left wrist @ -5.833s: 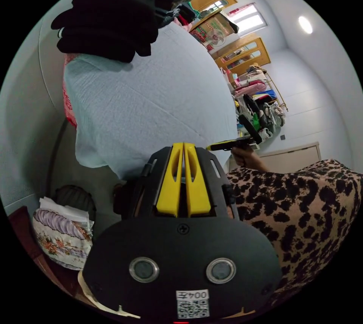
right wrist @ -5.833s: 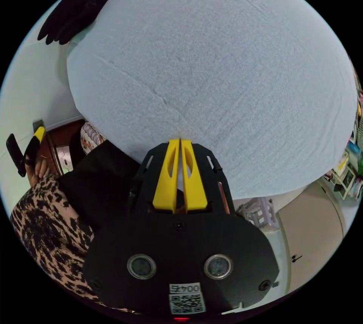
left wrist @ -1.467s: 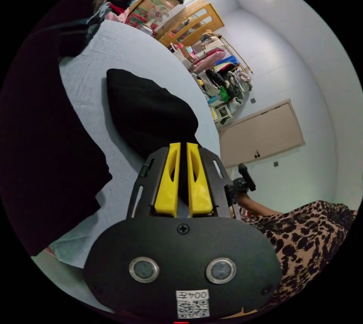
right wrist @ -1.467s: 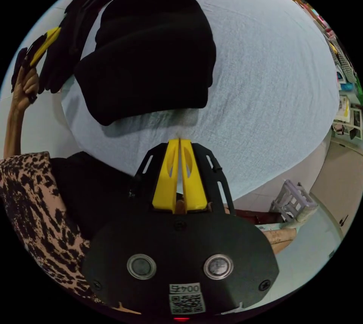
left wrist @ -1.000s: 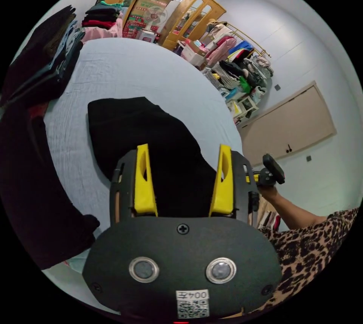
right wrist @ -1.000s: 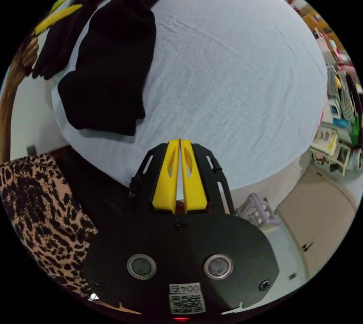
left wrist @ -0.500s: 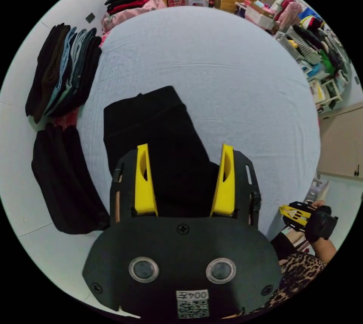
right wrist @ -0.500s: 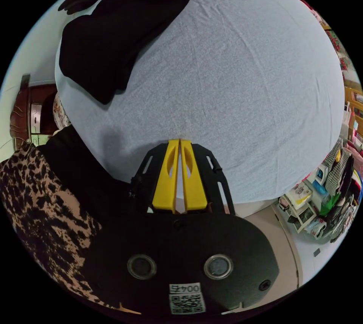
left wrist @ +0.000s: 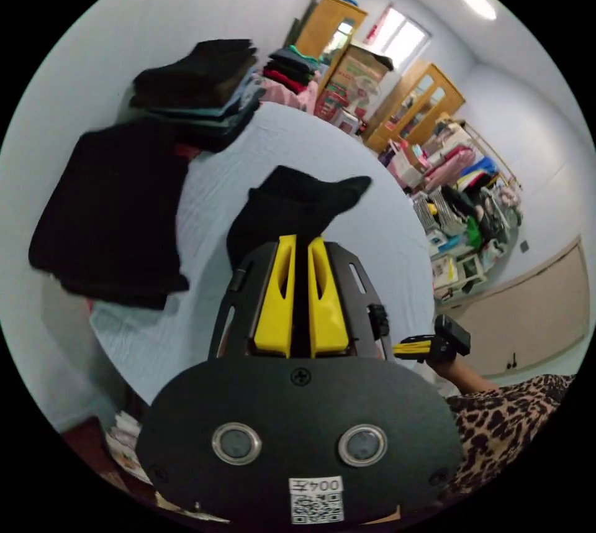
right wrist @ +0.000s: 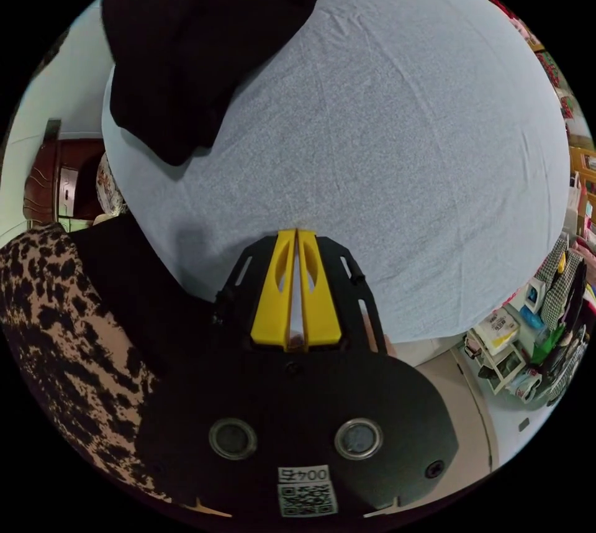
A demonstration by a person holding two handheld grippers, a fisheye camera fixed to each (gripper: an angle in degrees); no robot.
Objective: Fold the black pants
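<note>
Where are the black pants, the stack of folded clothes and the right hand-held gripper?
black pants (left wrist: pixel 292 210): left gripper view, on the bunched middle.
stack of folded clothes (left wrist: pixel 198 86): left gripper view, on its dark upper layers.
right hand-held gripper (right wrist: pixel 296 259): right gripper view, between its yellow jaw tips.

A pale blue sheet (left wrist: pixel 385 228) covers the bed. At its far corner a stack of folded clothes (left wrist: pixel 198 92) sits beside a spread dark garment (left wrist: pixel 112 210). Wooden cabinets (left wrist: pixel 416 104) line the back wall, with a crowded clothes rack (left wrist: pixel 472 185) alongside. A leopard-print sleeve (right wrist: pixel 56 334) shows at the edge.
</note>
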